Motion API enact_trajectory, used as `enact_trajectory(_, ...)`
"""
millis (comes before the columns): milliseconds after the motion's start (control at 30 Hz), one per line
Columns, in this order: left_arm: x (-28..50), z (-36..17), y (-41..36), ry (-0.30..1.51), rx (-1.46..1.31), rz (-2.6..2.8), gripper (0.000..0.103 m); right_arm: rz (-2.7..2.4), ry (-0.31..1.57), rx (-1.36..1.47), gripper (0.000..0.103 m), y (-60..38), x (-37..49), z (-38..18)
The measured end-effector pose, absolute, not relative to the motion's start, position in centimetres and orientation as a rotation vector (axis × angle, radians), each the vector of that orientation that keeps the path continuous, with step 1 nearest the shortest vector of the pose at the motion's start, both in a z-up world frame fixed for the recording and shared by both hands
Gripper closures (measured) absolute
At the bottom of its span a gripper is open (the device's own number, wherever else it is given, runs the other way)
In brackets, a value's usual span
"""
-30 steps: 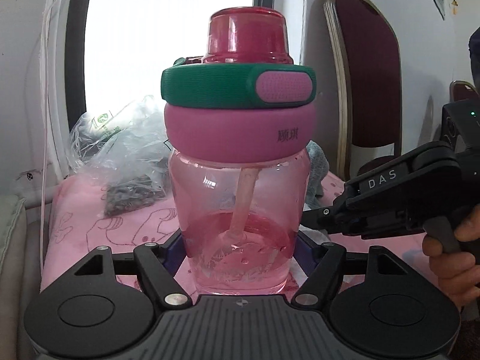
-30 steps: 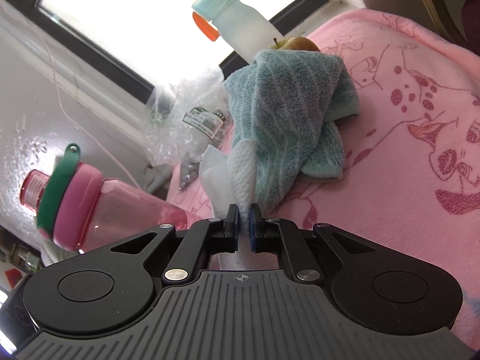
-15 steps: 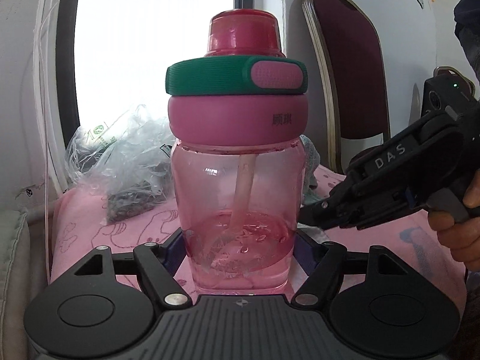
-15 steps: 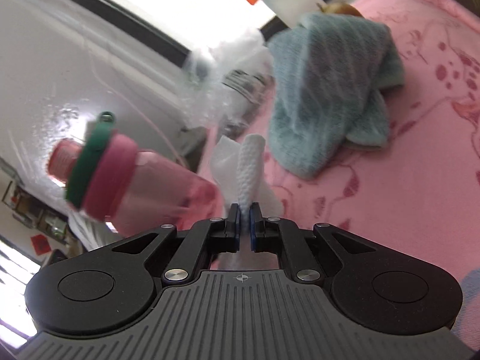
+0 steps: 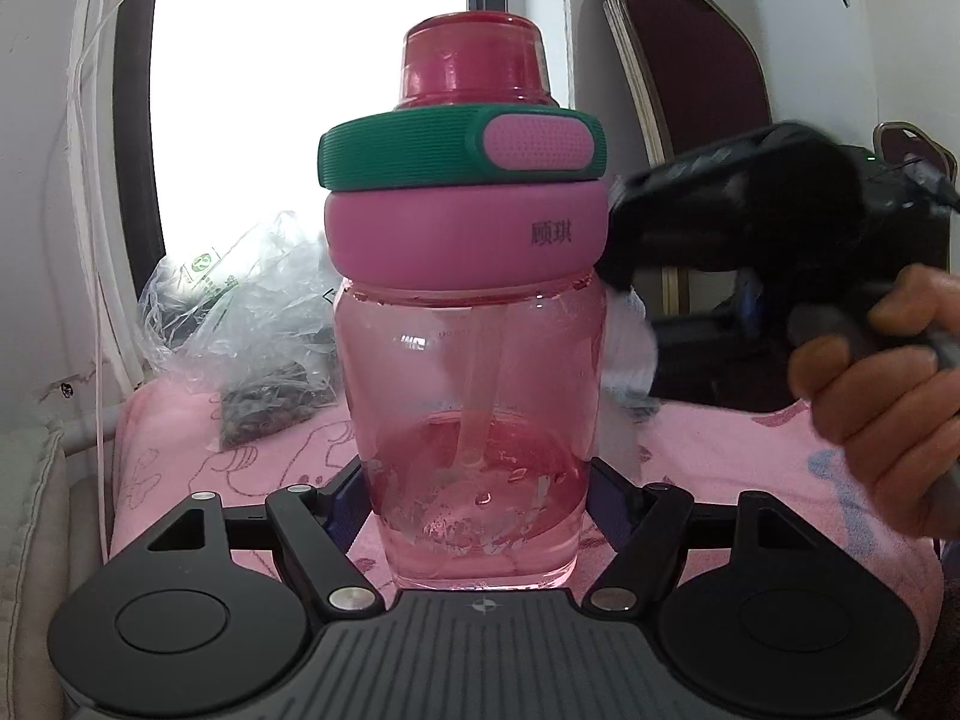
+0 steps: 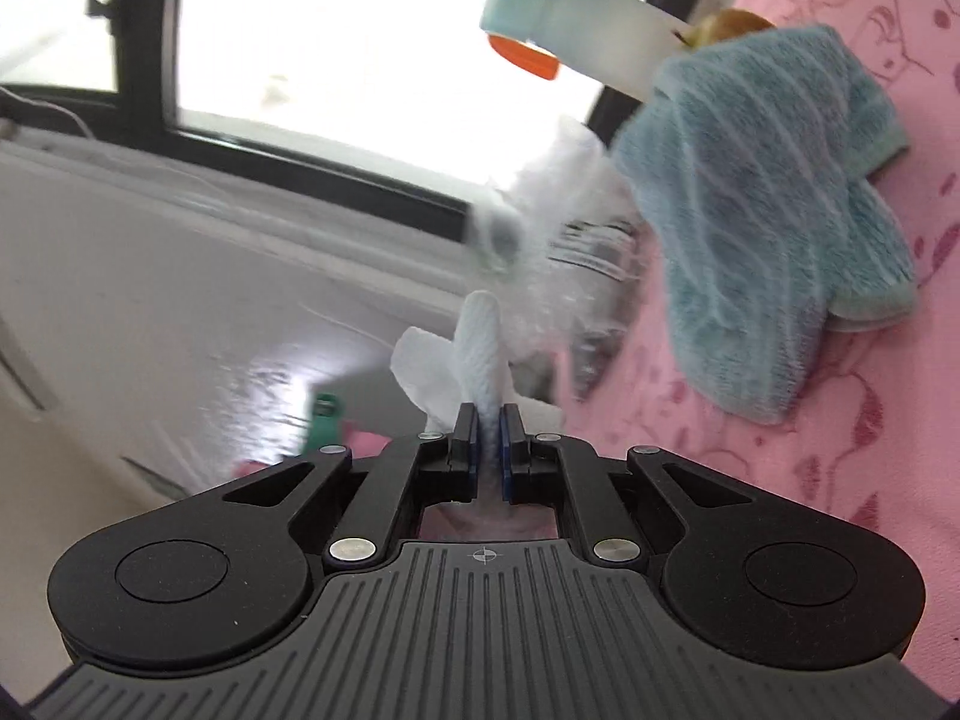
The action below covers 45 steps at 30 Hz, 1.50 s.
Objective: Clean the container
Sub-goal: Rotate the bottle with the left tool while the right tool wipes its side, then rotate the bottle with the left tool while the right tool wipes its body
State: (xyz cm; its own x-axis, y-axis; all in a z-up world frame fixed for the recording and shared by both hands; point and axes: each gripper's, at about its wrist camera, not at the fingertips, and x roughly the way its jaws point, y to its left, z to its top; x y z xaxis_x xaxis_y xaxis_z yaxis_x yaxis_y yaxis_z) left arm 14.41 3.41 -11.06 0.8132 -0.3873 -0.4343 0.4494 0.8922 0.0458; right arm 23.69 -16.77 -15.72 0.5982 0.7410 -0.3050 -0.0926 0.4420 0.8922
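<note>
A clear pink bottle [image 5: 474, 372] with a pink collar, green lid band and red cap stands upright, and my left gripper [image 5: 477, 492] is shut on its base. A straw and water drops show inside it. My right gripper [image 6: 489, 438] is shut on a white paper tissue [image 6: 474, 354]. In the left wrist view that right gripper [image 5: 618, 288] is blurred, held by a hand [image 5: 882, 396], with the tissue [image 5: 630, 342] against the bottle's right shoulder. Only the bottle's green loop [image 6: 324, 420] shows in the right wrist view.
A pink patterned cloth [image 6: 840, 420] covers the table. On it lie a blue-green towel [image 6: 762, 204], a crinkled plastic bag [image 5: 240, 324] and a white bottle with a teal cap [image 6: 576, 18]. A window [image 5: 300, 60] and a maroon chair [image 5: 690, 72] stand behind.
The right gripper with the tissue has risen and closed in on the bottle's right side, up to its collar. The bottle stays in the left gripper, turned a little.
</note>
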Motion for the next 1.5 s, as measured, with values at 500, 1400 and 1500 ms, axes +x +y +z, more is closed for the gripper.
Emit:
enact_trajectory(500,15.1,-11.4,3.0,0.444,0.163,-0.426,0.031,0.891,0.621,0.947,0.093,-21.9,20.2,-13.3)
enact_trajectory(1400,13.2,-10.9,-0.6,0.442,0.017,-0.041,0.024,0.4,0.768,0.853,0.093,-21.8,23.5,-15.1)
enact_trajectory(1500,13.4,-10.9,-1.6,0.459,-0.04,0.053,0.024,0.395,0.767,0.858,0.093,-21.5,23.9,-15.2)
